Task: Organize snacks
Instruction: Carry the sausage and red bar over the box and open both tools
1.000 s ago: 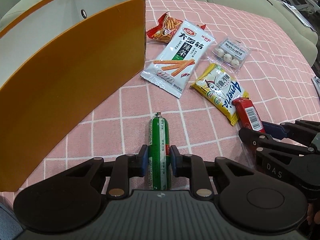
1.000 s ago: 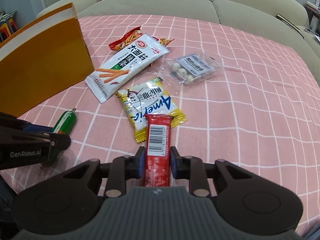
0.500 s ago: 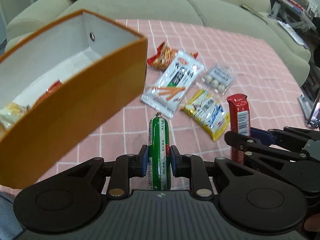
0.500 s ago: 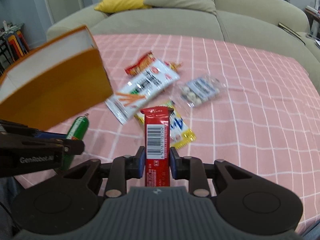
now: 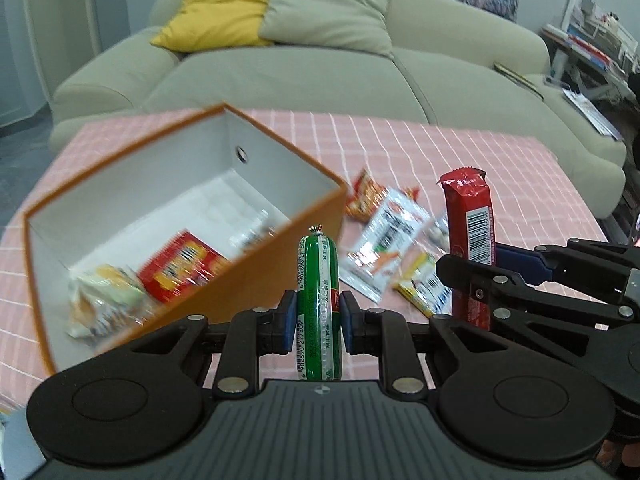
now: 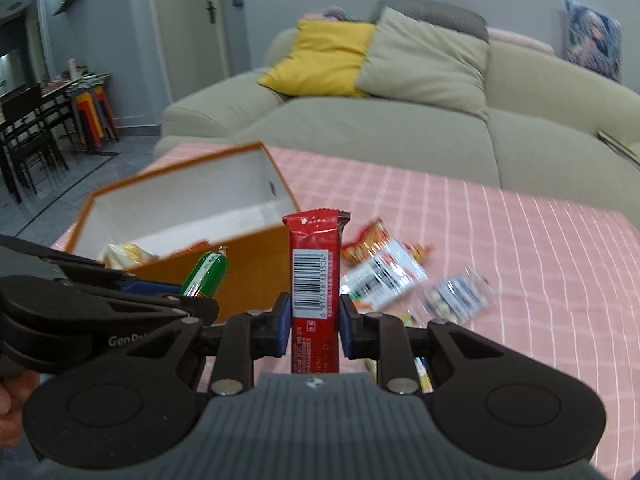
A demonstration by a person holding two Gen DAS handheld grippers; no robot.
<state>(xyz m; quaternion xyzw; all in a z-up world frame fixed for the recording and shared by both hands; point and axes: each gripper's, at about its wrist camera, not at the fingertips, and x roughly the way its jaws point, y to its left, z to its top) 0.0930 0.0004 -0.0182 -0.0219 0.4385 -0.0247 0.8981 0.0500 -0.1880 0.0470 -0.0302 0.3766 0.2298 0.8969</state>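
Note:
My left gripper is shut on a green sausage stick and holds it upright above the pink checked cloth, just right of the orange box. My right gripper is shut on a red snack bar, also raised; the bar shows in the left wrist view too. The box is white inside and holds a red packet and a pale bag. The sausage shows in the right wrist view as well.
Loose snacks lie on the cloth right of the box: an orange-red packet, a white spicy-stick packet, a clear bag of white balls and a yellow packet. A beige sofa stands behind the table.
Both grippers have risen from the cloth with their snacks and now look over the box's rim. The box's inside has come into view.

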